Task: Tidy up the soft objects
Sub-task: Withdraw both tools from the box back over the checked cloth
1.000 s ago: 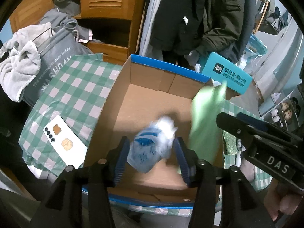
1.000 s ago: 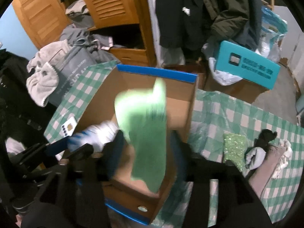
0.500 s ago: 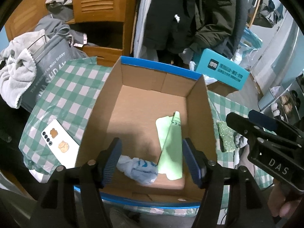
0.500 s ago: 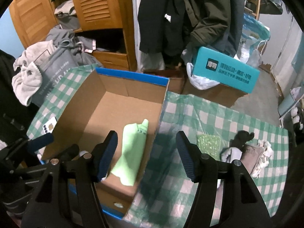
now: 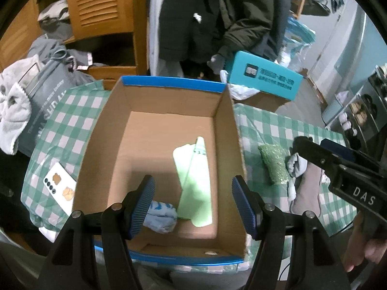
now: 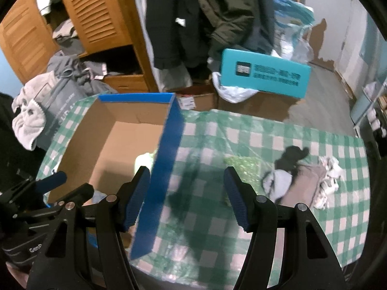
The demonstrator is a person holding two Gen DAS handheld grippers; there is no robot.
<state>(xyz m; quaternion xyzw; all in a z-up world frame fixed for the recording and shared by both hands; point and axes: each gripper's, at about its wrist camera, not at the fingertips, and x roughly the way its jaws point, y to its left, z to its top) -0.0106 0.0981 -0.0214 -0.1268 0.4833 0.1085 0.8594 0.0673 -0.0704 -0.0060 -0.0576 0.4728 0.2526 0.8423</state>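
Cardboard box [image 5: 169, 130], brown corrugated, blue-edged rim, standing open on a green-and-white checked cloth [image 6: 254, 140]; all places below are given from this box. Inside, on its floor toward the near wall: one pale green cloth [image 5: 194, 178], flat, smooth, folded lengthwise; touching its near-left corner, one small white-and-blue fabric bundle [image 5: 160, 215], crumpled and soft. Outside, to the right on the cloth: one green piece with a sparkly, pebbled texture [image 5: 273, 163], oblong; just beyond it a loose heap of a grey-white sock-like item [image 6: 278, 182], a taupe garment [image 6: 304, 183], a black piece [image 6: 292, 155] and a patterned white rag [image 6: 330, 177]. Left of the box: a phone in a white case [image 5: 60, 187], not a soft item. Left gripper [image 5: 193, 201], over the near end of the box, jaws spread wide with nothing between the ribbed blue pads, having just been opening. Right gripper [image 6: 186, 199], over the box's right wall, jaws apart and empty. Step judged: two items delivered, hands free for the next fetch. Next move calls for carrying the right gripper over to the heap and pinching a single piece by a raised fold.
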